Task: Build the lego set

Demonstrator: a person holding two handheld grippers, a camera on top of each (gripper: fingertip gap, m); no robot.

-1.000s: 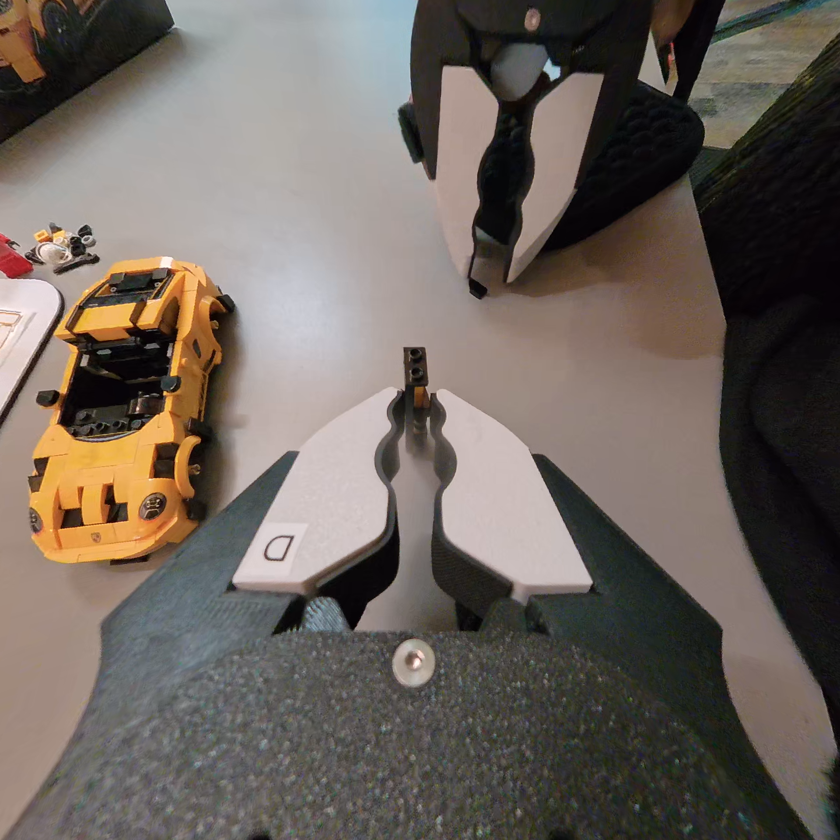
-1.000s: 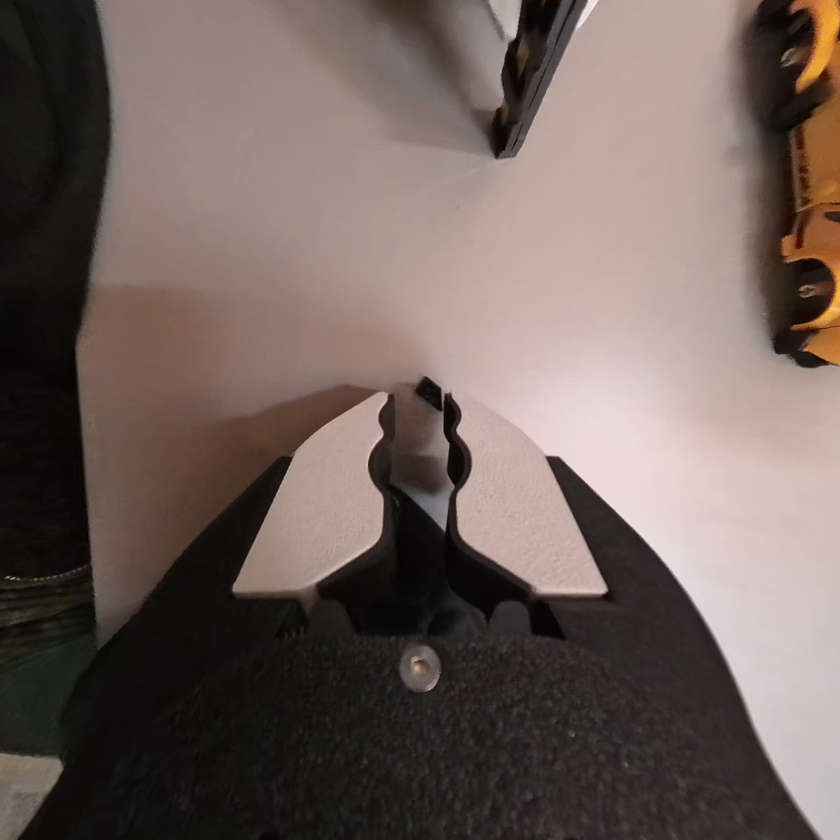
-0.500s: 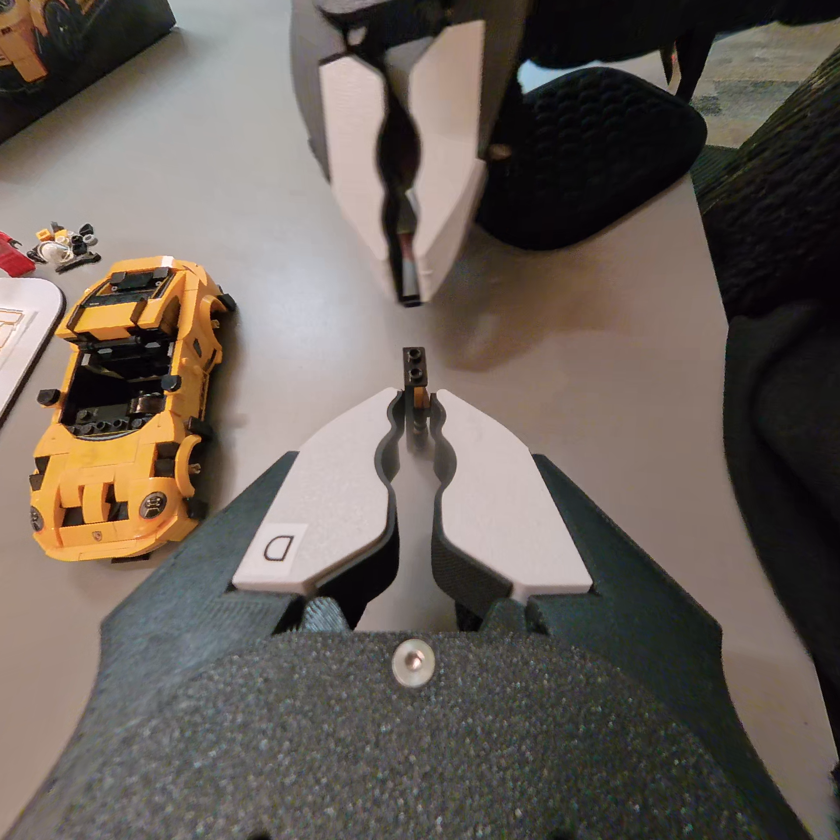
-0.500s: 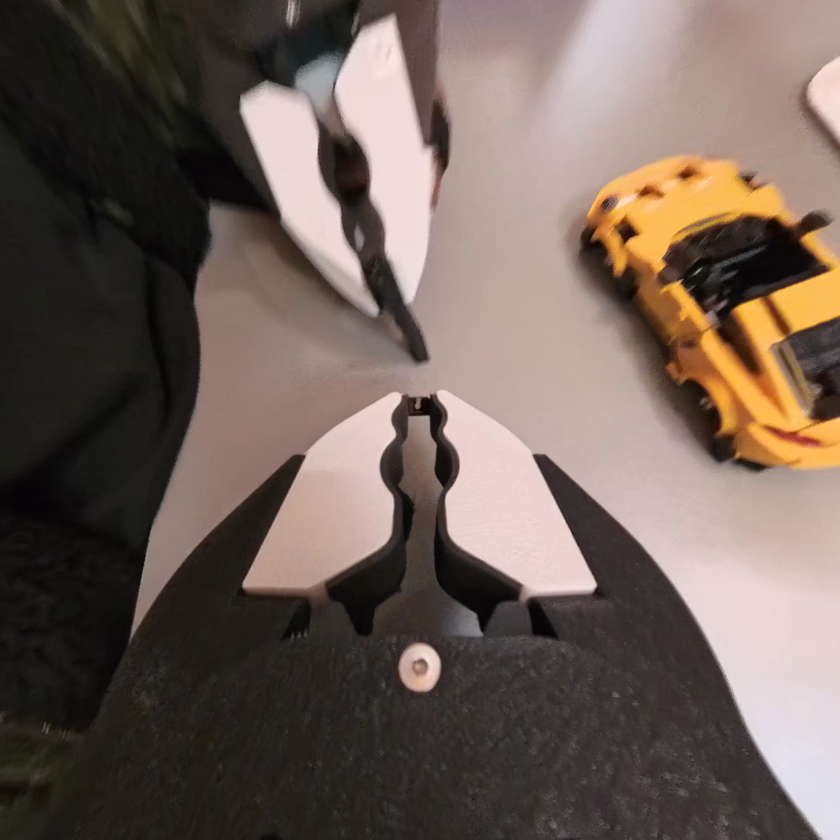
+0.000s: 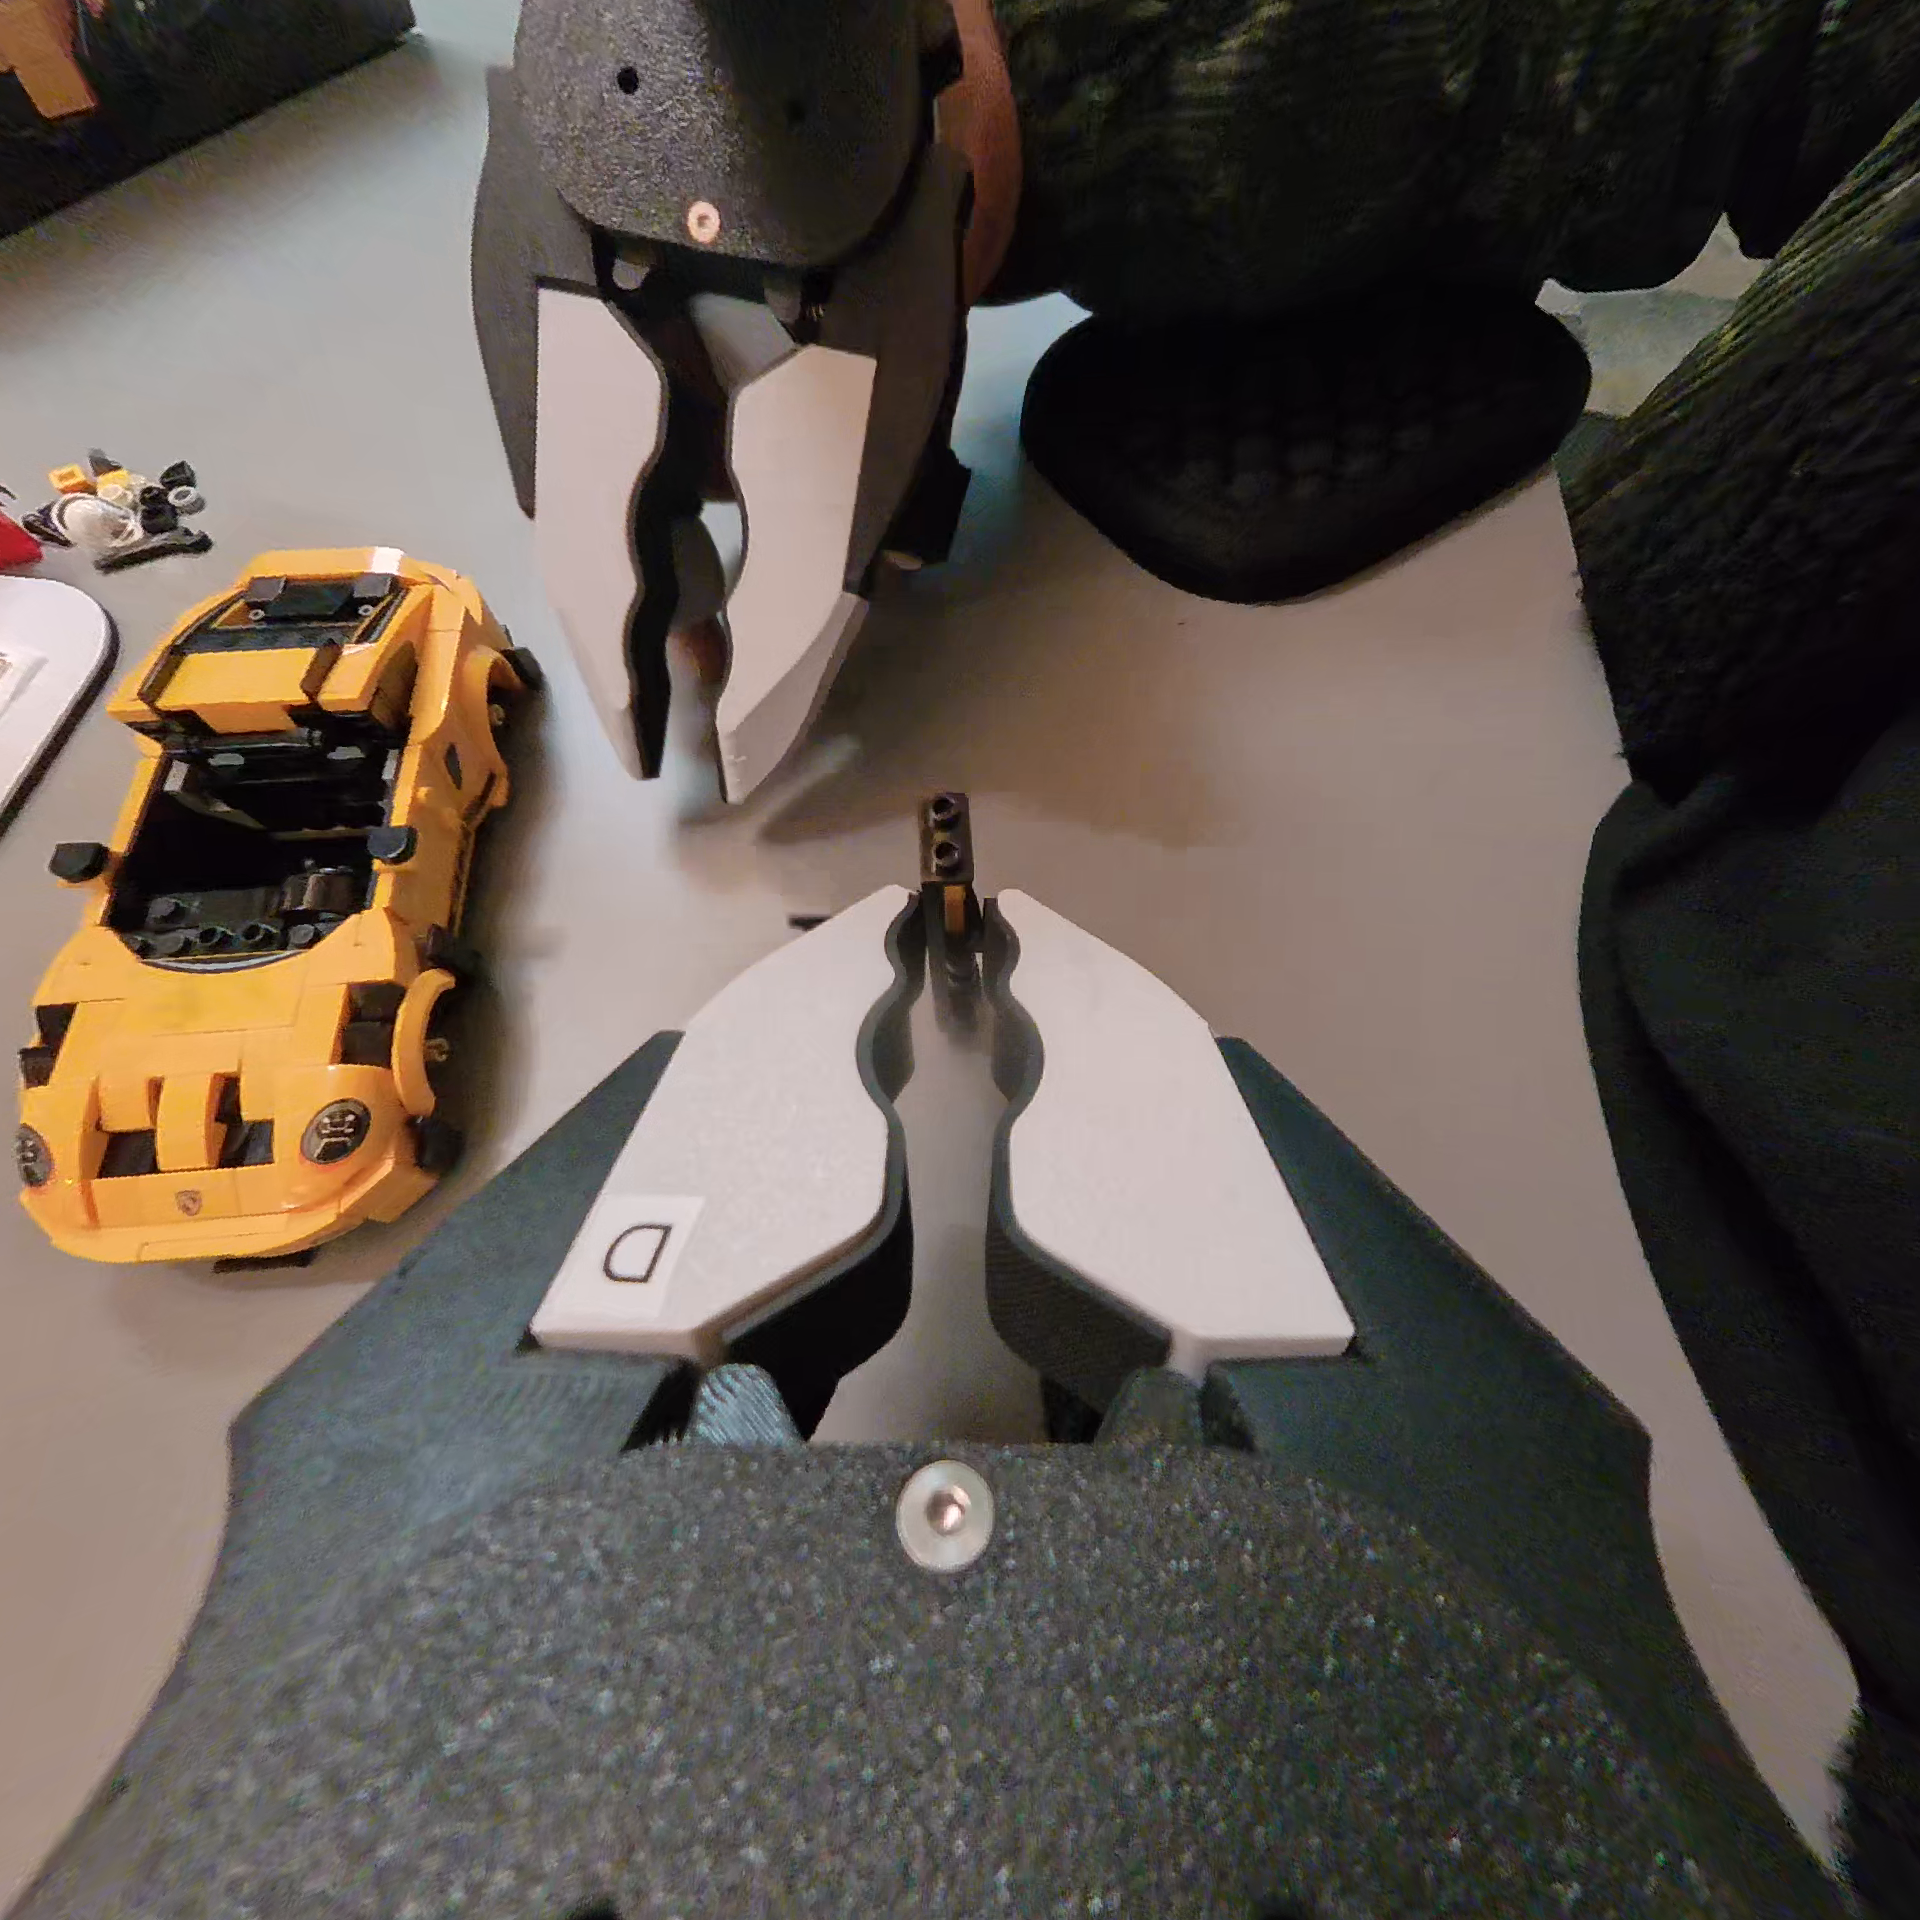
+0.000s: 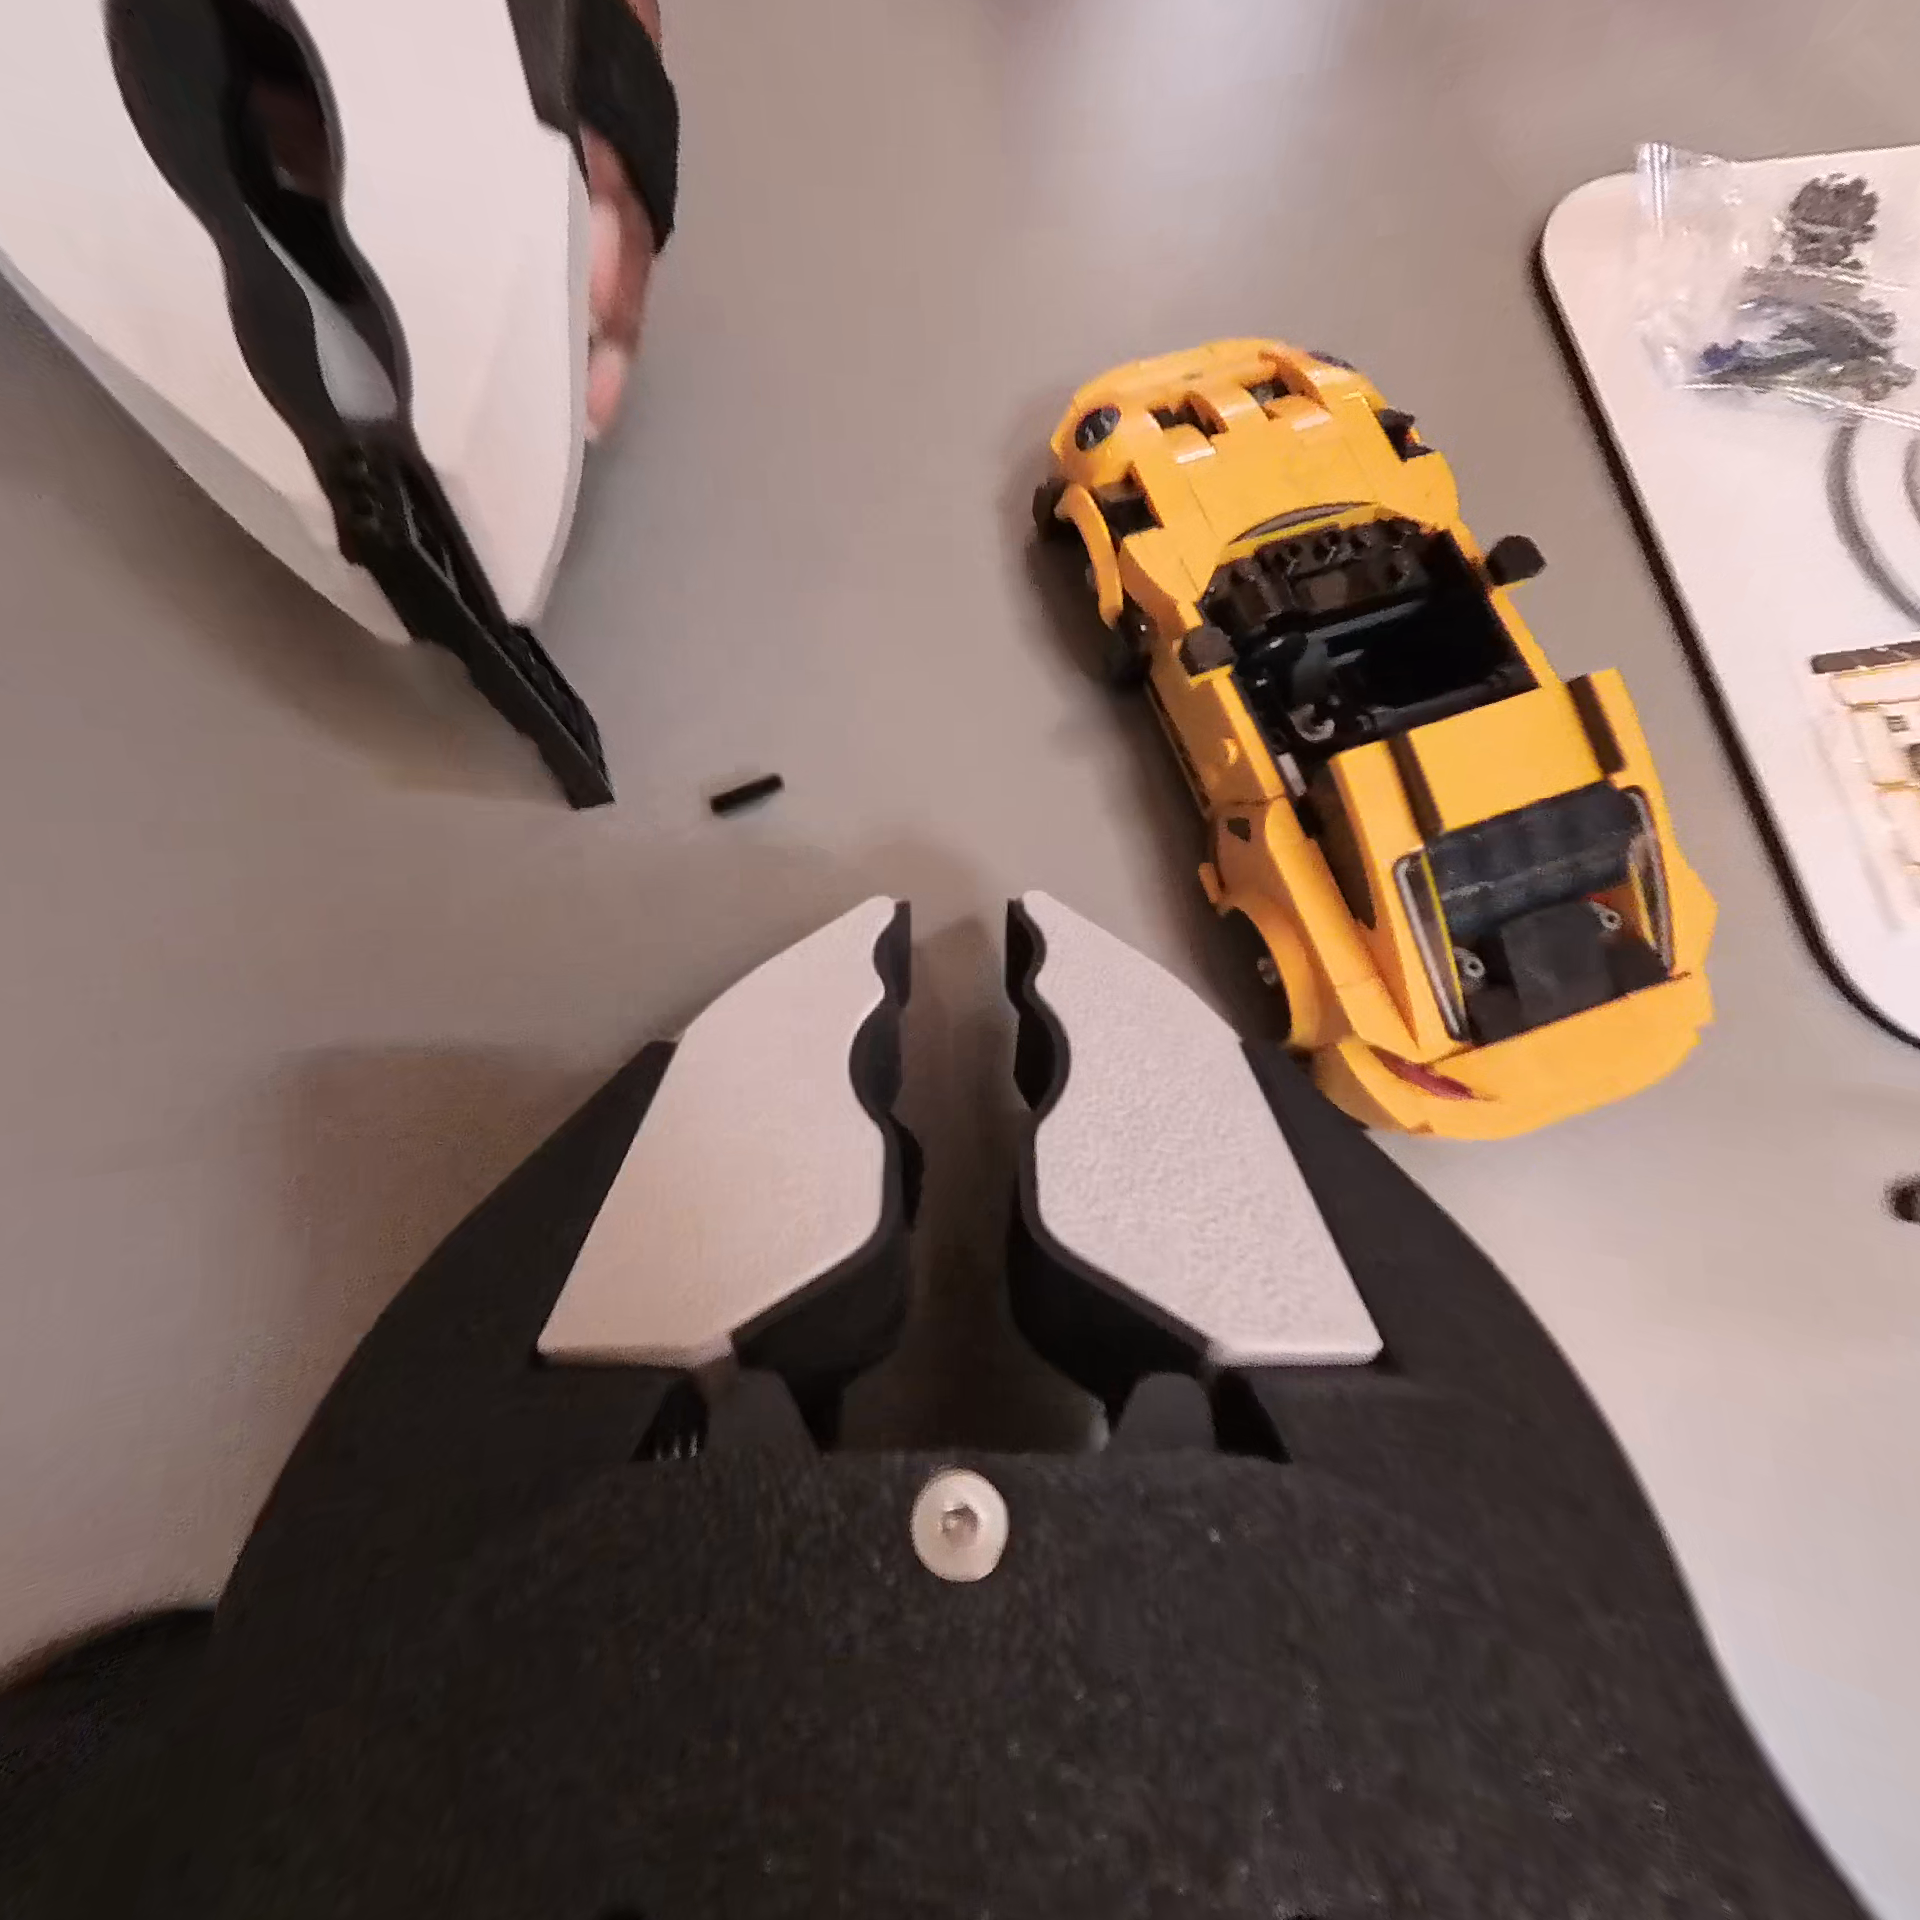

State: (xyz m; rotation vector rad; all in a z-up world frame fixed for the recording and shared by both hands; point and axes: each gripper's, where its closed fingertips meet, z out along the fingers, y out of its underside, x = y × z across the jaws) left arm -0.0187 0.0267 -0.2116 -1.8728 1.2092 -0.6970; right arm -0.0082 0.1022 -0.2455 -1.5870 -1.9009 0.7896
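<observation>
Left tongs [image 5: 948, 906] are gripping a black strip [image 5: 945, 831], offering its studded end up. Right tongs [image 6: 956, 914] are hanging narrowly parted, empty, above a loose peg [image 6: 745, 797] on the surface [image 6: 312, 935].

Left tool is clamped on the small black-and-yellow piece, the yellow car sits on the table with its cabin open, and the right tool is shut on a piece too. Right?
Not quite: the right tool is open and empty, as the right wrist view shows. The rest stands: the left tool is clamped on the small black-and-yellow piece, and the yellow car sits on the table with its cabin open.
</observation>
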